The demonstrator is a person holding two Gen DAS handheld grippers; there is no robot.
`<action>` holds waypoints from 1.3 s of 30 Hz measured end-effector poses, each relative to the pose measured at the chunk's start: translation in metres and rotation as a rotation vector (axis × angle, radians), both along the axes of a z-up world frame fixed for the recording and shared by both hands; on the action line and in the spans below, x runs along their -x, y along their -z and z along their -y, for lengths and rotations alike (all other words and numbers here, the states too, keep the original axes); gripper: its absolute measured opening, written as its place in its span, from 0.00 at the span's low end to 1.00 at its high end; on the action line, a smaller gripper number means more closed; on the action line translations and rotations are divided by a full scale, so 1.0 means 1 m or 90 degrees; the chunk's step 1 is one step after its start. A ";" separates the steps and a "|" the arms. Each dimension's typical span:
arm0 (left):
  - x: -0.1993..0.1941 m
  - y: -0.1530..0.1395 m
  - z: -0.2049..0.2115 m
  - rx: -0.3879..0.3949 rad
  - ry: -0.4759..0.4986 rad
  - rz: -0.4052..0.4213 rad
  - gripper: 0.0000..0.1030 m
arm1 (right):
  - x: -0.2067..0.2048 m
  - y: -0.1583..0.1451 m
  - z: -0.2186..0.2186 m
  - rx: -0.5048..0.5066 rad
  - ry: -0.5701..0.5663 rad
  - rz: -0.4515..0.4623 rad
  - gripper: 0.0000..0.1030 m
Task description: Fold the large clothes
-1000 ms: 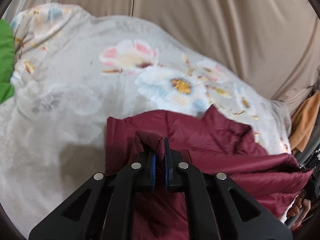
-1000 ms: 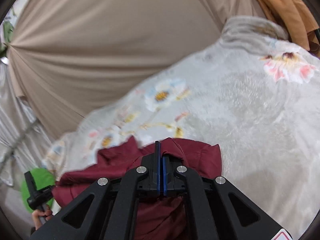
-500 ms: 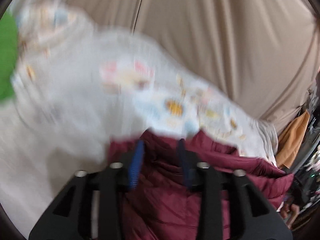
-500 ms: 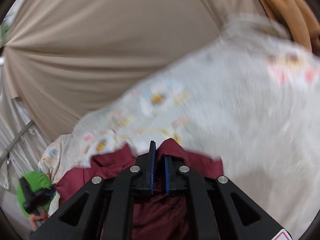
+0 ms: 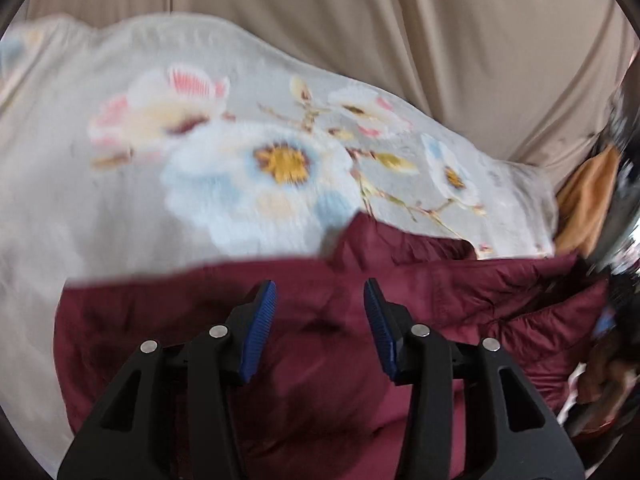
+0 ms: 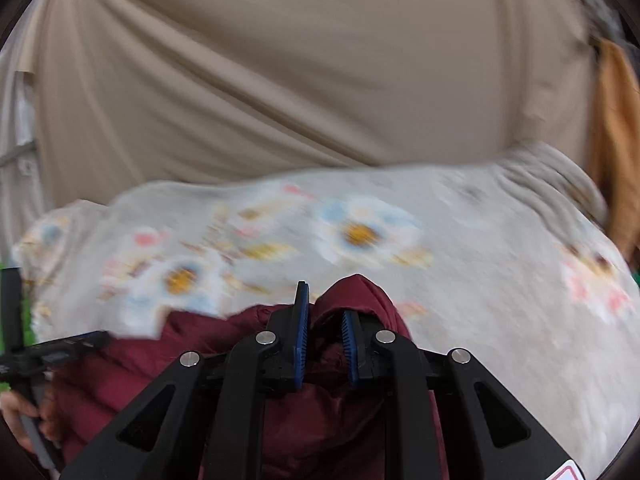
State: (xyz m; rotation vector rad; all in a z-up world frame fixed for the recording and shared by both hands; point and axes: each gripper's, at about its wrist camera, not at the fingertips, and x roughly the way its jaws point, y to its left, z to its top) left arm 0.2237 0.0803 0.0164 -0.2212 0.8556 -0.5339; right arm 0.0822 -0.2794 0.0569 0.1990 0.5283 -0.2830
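Your left gripper (image 5: pixel 319 328) has its fingers spread wide, nothing between them, hovering just over the maroon jacket (image 5: pixel 304 360). Your right gripper (image 6: pixel 325 332) fingers stand partly apart with a raised fold of the jacket (image 6: pixel 356 292) between the blue pads (image 6: pixel 303 332); can't tell if they still touch it. One jacket, lying bunched on the floral blanket (image 5: pixel 120 208). One beige curtain (image 6: pixel 280 60) hangs behind the blanket. One orange cloth (image 5: pixel 592 196) hangs at the far right edge. Green patch (image 6: pixel 4 308) at the right view's left edge, too small to identify. Both views are motion-blurred. No readable writing.
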 end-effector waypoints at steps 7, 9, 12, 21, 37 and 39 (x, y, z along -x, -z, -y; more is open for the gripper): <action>0.006 0.015 0.013 -0.006 0.048 0.010 0.43 | 0.064 0.076 0.105 -0.272 0.051 -0.040 0.11; 0.004 0.024 0.021 -0.026 0.044 0.007 0.43 | 0.069 0.062 0.105 -0.258 0.024 -0.014 0.12; 0.007 0.030 0.021 -0.043 0.030 0.016 0.43 | 0.069 0.034 0.103 -0.260 -0.036 0.038 0.13; 0.016 0.041 -0.002 -0.058 -0.033 0.027 0.43 | 0.040 0.041 0.113 -0.273 -0.118 -0.074 0.47; 0.018 0.043 -0.001 -0.066 -0.047 0.039 0.43 | 0.033 0.020 0.039 -0.062 -0.206 -0.113 0.21; 0.018 0.044 -0.001 -0.066 -0.047 0.038 0.44 | 0.018 0.036 0.038 -0.030 -0.205 -0.133 0.15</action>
